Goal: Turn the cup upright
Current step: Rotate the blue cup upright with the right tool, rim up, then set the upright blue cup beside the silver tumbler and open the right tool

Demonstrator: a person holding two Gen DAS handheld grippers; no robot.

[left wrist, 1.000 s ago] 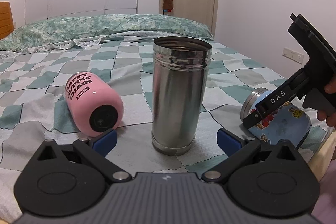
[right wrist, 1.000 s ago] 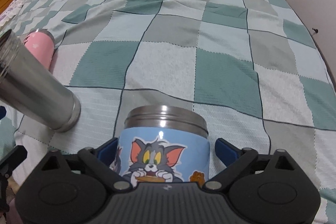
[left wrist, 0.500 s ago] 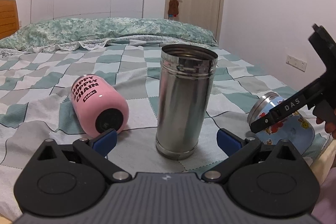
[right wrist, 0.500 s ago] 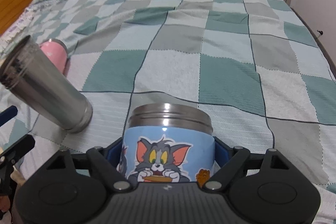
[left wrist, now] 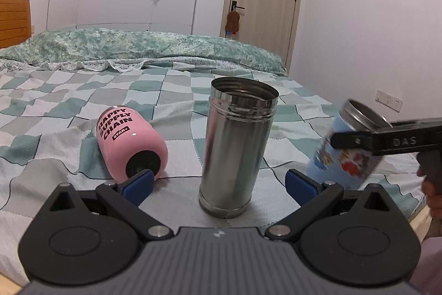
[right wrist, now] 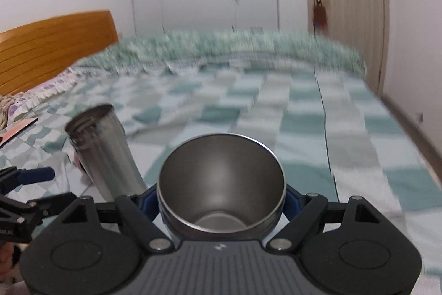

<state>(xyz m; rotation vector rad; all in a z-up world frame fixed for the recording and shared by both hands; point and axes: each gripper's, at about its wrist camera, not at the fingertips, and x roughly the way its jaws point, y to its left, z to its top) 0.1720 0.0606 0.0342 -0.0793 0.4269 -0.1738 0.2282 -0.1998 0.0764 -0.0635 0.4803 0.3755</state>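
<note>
pink bottle (left wrist: 129, 143): lay on its side on the checked bed (left wrist: 55, 107), base toward the camera, lettering "happy supply chain", just beyond the left blue pad.
left claw (left wrist: 218, 180): spread wide apart, gripping nothing, low over the bed.
steel tumbler (left wrist: 236, 145): stood upright, mouth up, between and just beyond the left claw's pads, touching neither.
blue cartoon cup (left wrist: 345, 154): at the right, tilted, steel mouth up and leaning right, blurred; whether its base touched the bed could not be told.
right claw (right wrist: 221, 201): clamped on the blue cartoon cup, blue pads against both sides, open mouth facing its camera.
</note>
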